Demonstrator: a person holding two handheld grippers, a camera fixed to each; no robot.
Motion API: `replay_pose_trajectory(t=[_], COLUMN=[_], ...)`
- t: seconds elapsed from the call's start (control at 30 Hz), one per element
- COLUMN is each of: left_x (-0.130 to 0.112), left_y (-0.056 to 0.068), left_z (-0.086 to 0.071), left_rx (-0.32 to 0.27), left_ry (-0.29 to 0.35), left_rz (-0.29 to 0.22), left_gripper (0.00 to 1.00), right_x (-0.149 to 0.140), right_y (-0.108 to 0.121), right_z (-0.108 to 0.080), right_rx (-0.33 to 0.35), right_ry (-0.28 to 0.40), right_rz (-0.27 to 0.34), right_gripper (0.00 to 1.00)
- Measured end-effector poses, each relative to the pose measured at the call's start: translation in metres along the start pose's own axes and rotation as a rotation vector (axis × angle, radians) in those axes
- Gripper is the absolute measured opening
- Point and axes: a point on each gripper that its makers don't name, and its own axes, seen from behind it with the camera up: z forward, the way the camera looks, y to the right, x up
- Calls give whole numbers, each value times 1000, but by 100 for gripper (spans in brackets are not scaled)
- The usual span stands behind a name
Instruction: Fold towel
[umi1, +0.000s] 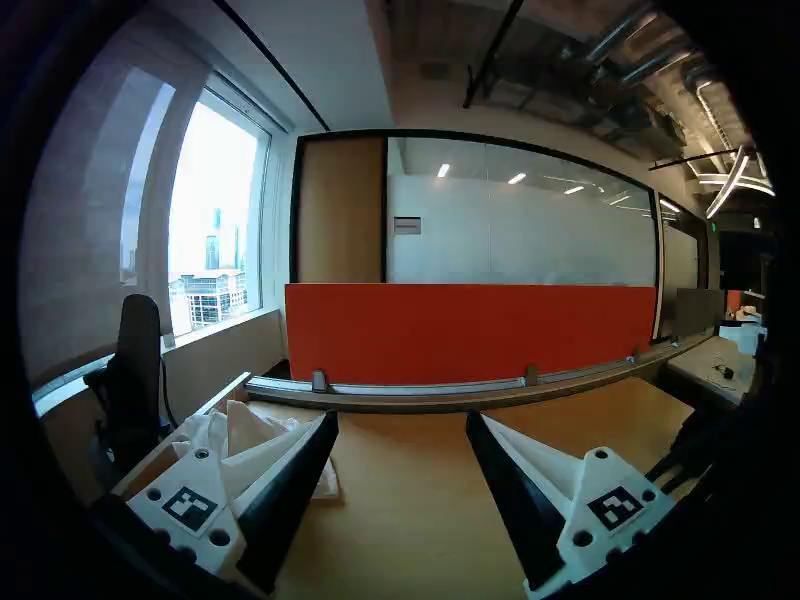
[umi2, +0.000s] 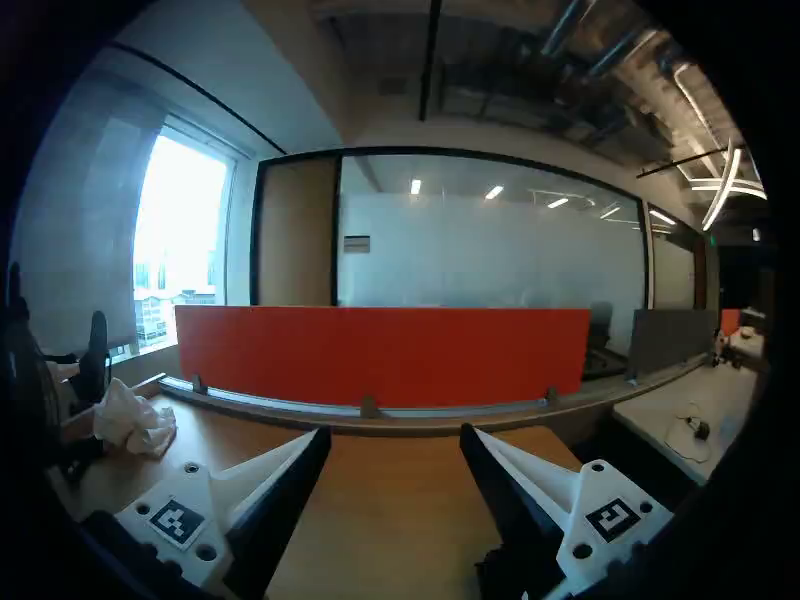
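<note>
Left hand-held gripper (umi1: 400, 418) released, fingers spread over worktop (umi1: 400, 520). Right hand-held gripper (umi2: 394, 430) released too. Crumpled towel (umi1: 245, 425) on worktop, just behind left finger; far left in right gripper view.

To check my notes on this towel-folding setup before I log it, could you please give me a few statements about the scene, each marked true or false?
1. The towel lies crumpled on the wooden desk. True.
2. The right gripper is shut on the towel. False: its jaws stand open with nothing between them, and the towel lies apart from it.
3. The divider panel behind the desk is blue. False: it is orange-red.
4. The left gripper has its jaws open. True.
</note>
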Motion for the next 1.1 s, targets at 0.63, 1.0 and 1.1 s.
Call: replay_pose_trajectory(t=[0.63,1.0,1.1], left_x=[-9,-39,-49], left_y=[0,-11,-14], left_z=[-1,1,2], left_rx=[-20,2,7], left_ry=[48,77,88], left_rz=[-36,-36,-26], left_gripper=[95,95,95], right_x=[25,33,31], right_y=[-36,-61,-68], right_z=[1,2,3], right_rx=[18,38,39], right_ry=[-12,10,27], right_rz=[23,34,32], right_gripper=[100,100,100])
